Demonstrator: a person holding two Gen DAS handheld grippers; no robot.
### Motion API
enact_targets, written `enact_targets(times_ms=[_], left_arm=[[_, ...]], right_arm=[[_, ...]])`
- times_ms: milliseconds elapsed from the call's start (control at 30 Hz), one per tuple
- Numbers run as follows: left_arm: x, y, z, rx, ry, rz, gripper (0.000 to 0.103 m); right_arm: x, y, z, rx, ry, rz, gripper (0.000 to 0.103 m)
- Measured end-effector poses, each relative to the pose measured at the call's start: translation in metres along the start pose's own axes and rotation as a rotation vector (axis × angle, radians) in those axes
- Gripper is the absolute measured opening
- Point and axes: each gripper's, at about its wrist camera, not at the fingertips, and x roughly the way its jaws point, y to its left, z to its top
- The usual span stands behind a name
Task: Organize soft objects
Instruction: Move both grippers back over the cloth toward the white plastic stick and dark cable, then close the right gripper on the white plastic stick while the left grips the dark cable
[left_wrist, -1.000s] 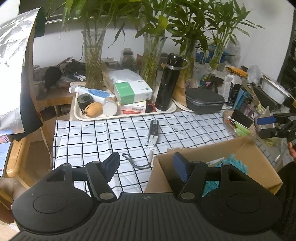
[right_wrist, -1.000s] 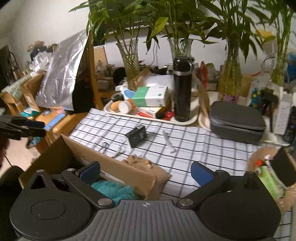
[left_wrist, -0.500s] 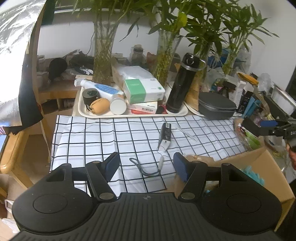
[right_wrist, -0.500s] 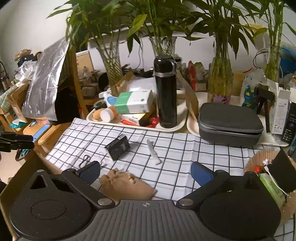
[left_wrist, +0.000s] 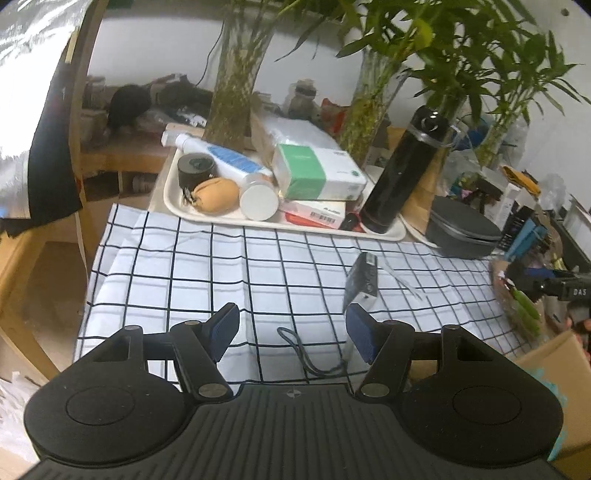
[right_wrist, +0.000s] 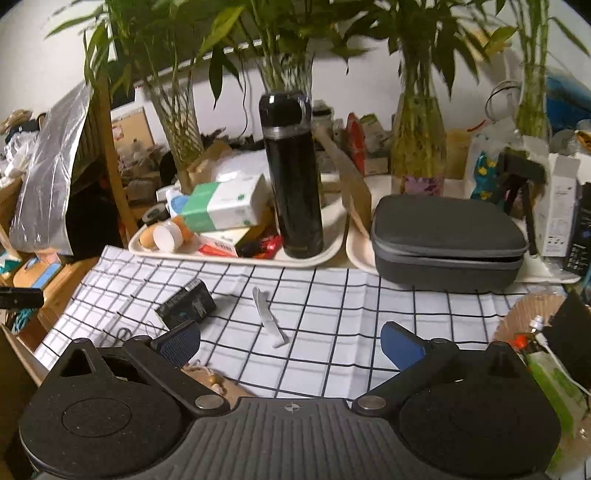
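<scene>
My left gripper (left_wrist: 291, 332) is open and empty above the checked cloth (left_wrist: 207, 273). A cardboard box (left_wrist: 554, 373) with something teal inside sits at the lower right of the left wrist view. My right gripper (right_wrist: 290, 341) is open and empty over the cloth (right_wrist: 332, 302). A tan cloth pouch (right_wrist: 207, 380) lies just under its left finger, mostly hidden. A tan soft pouch (left_wrist: 216, 194) lies on the cream tray (left_wrist: 173, 195). The box edge (right_wrist: 14, 354) shows at the far left of the right wrist view.
A small black device (left_wrist: 362, 280) with a wrist cord (left_wrist: 303, 350) and a white strip (right_wrist: 267, 312) lie on the cloth. The tray holds a black flask (right_wrist: 293, 177), a green-white box (right_wrist: 225, 205) and tubes. A grey zip case (right_wrist: 447, 240) and plant vases stand behind.
Both grippers have risen and moved forward over the cloth; the cardboard box has slid out toward the edges of both views. Both stay open and empty.
</scene>
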Motion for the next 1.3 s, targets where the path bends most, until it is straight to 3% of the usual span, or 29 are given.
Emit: enact_targets(times_ms=[400, 933, 1033, 1133, 1200, 1300], left_arm=[[0.046, 0.019, -0.009, -0.071, 0.011, -0.034, 0.062], [0.069, 0.003, -0.021, 0.034, 0.061, -0.033, 0.058], [0.074, 0.001, -0.022, 0.038, 0.087, -0.045, 0.053], [0.081, -0.002, -0.025, 0.052, 0.126, -0.056, 0.041], [0.086, -0.003, -0.028, 0.067, 0.15, -0.052, 0.035], [0.093, -0.004, -0.032, 0.074, 0.179, -0.04, 0.026]], right_arm=[[0.056, -0.004, 0.001, -0.077, 0.055, 0.074, 0.103], [0.139, 0.017, -0.011, -0.232, 0.166, 0.092, 0.102], [0.15, 0.023, -0.013, -0.274, 0.168, 0.088, 0.091], [0.16, 0.029, -0.015, -0.304, 0.183, 0.087, 0.084], [0.166, 0.032, -0.016, -0.321, 0.189, 0.093, 0.071], [0.168, 0.033, -0.017, -0.327, 0.183, 0.098, 0.061]])
